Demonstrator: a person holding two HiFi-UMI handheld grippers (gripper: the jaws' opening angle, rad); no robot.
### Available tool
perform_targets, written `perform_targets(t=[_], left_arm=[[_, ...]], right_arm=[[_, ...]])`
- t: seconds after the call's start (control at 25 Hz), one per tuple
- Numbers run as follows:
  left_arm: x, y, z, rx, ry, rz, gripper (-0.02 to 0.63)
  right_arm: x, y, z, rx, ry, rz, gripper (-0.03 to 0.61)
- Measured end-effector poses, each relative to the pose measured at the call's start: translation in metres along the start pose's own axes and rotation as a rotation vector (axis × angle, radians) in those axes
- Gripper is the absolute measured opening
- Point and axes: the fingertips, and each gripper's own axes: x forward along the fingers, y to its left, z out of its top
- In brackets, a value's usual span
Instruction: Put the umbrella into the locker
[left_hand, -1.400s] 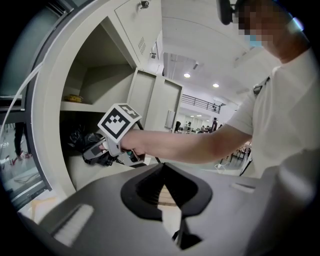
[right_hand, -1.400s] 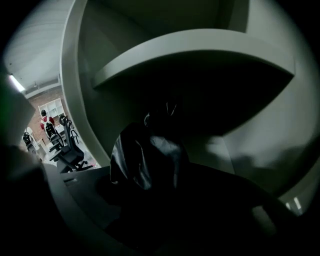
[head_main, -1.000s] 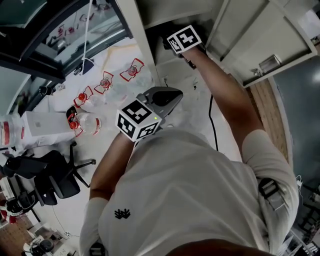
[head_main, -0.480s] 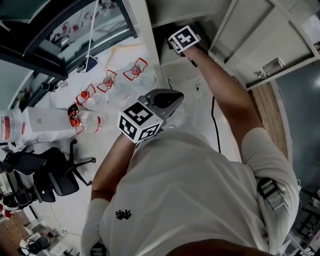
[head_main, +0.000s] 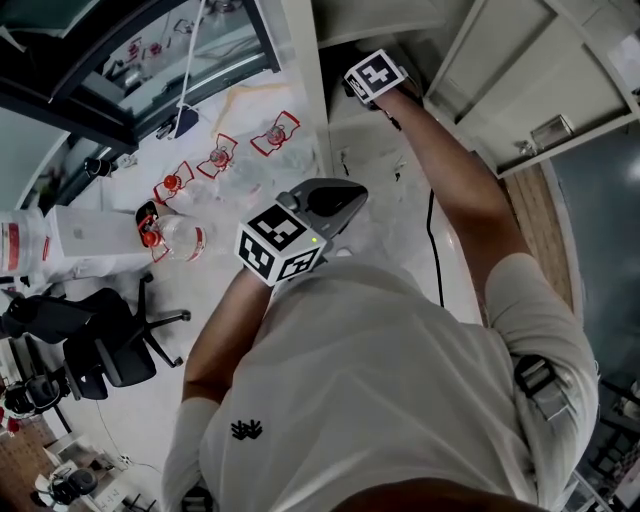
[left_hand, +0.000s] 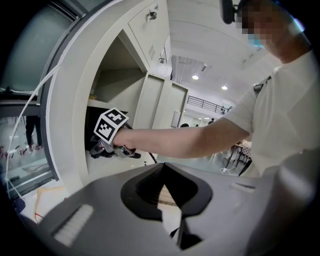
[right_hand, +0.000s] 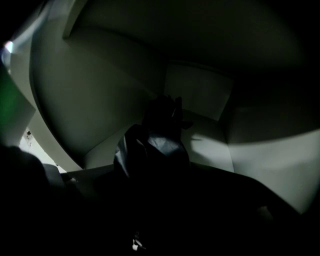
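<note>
The black folded umbrella (right_hand: 155, 145) lies on the floor of the open locker compartment (left_hand: 117, 85), its far end pointing at the back wall. My right gripper (left_hand: 102, 149) reaches into that compartment; in the head view only its marker cube (head_main: 373, 76) shows at the locker mouth. Its jaws are opening, with the near end of the umbrella between them in deep shadow. My left gripper (head_main: 345, 200) hangs outside the locker in front of the person's chest, its jaws shut with nothing between them (left_hand: 172, 220).
The open locker door (head_main: 520, 70) stands to the right of the arm. Several water bottles with red labels (head_main: 180, 240) lie on the floor at the left, near a black office chair (head_main: 100, 345). A black cable (head_main: 432, 250) runs along the floor.
The right gripper's marker cube has rolled a little at the locker mouth and stayed in place. The left gripper has hardly shifted.
</note>
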Motion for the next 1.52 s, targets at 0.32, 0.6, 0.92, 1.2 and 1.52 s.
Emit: perform_targets(t=[0.32,0.6,0.92,1.2,1.52], left_arm=[[-0.021,-0.011,-0.008,-0.008,-0.014,-0.011,0.054],[-0.041,-0.032,-0.018,0.011,-0.02,-0.043,0.054],[-0.08,-0.059,-0.035,0.032,-0.025,-0.077,0.054],[-0.117,-0.086,-0.055,0.04,-0.031,-0.093,0.054],[-0.155,-0.125,-0.074,0.05,-0.032,-0.12,0.054]], right_arm=[[-0.027,-0.001,0.008,0.007,-0.048,-0.043,0.267],[-0.062,0.003,0.005,0.045,-0.097,-0.097,0.267],[-0.105,0.026,-0.01,0.121,-0.147,-0.147,0.265],[-0.142,0.065,-0.033,0.184,-0.173,-0.163,0.265],[-0.185,0.136,-0.06,0.244,-0.194,-0.138,0.264]])
